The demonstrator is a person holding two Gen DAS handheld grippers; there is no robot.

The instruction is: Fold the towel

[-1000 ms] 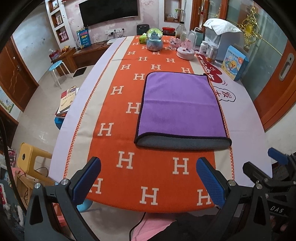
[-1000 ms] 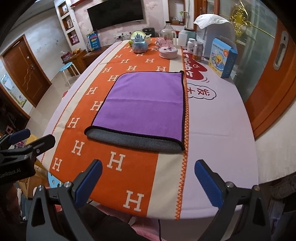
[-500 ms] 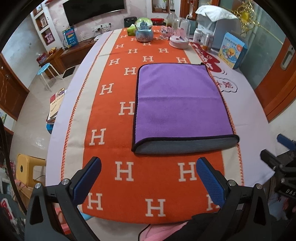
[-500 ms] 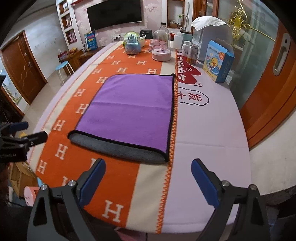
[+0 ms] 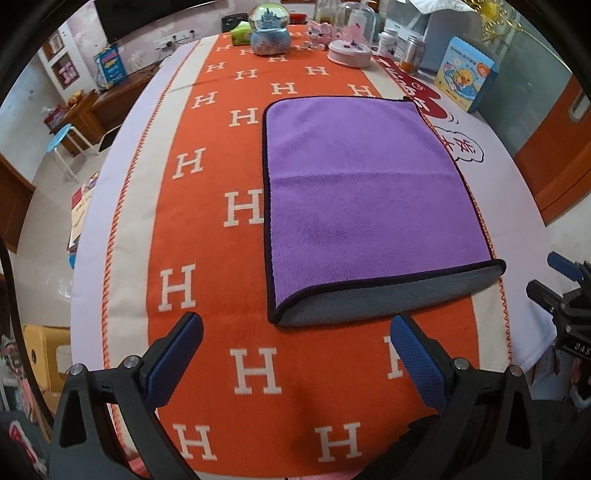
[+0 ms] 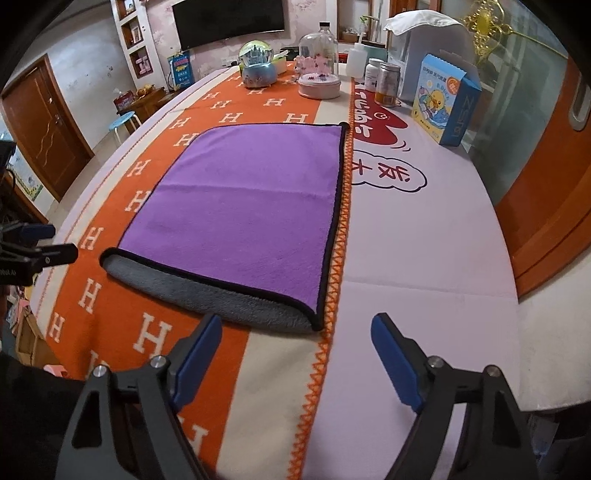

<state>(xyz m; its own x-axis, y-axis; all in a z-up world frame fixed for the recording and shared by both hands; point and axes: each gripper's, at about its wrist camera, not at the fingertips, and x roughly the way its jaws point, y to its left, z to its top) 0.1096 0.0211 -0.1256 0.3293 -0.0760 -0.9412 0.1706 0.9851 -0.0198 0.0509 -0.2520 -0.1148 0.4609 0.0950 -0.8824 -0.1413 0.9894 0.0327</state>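
A purple towel (image 5: 365, 192) with a black hem lies folded once on the orange H-pattern tablecloth; its grey underside shows along the near fold. It also shows in the right wrist view (image 6: 251, 199). My left gripper (image 5: 295, 343) is open and empty, just short of the towel's near left corner. My right gripper (image 6: 295, 343) is open and empty, just short of the near right corner. The right gripper also shows at the right edge of the left wrist view (image 5: 565, 291).
At the table's far end stand a snow globe (image 5: 269, 29), a pink round tin (image 5: 351, 55), jars (image 6: 386, 83) and a blue duck box (image 6: 443, 103). A blue stool (image 5: 61, 142) and a yellow stool (image 5: 44, 354) stand on the floor to the left.
Both grippers have moved forward over the table toward the towel's near edge. Both stay open. The towel has not moved.
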